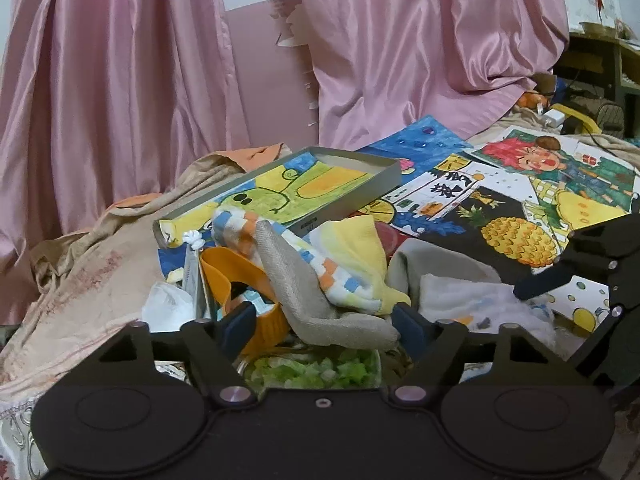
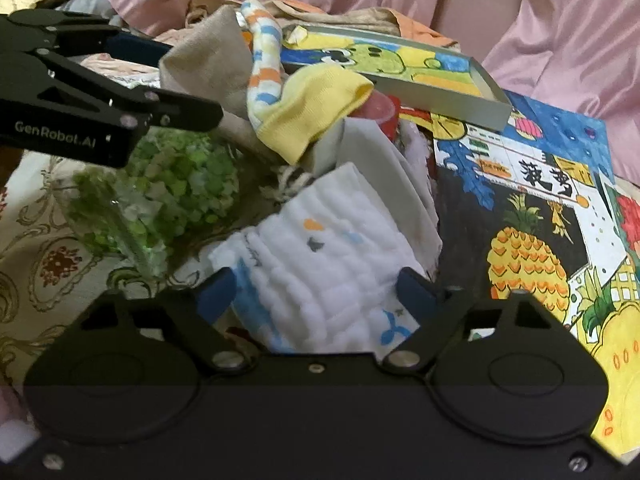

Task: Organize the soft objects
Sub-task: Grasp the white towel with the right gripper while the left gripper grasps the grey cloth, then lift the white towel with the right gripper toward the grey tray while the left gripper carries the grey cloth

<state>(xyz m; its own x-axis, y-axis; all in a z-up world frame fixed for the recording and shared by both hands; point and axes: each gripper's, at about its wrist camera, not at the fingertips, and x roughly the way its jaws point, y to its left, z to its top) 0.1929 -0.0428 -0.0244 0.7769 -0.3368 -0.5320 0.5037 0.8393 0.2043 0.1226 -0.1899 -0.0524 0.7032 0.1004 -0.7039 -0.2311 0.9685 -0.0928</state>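
We see the grey cloth (image 1: 320, 304) draped over the pile of soft things, its lower fold lying between our left gripper (image 1: 326, 326), whose jaws stand apart around it without pressing. Just beside it, the white quilted cloth (image 2: 324, 264) lies between the spread fingers of our right gripper (image 2: 316, 292), unclamped. Behind them a checked towel (image 1: 280, 240) leans against the grey box lid (image 1: 348, 200) on the drawings (image 2: 532, 216).

Home: pink curtains (image 1: 120, 80), children's drawings (image 1: 500, 208).
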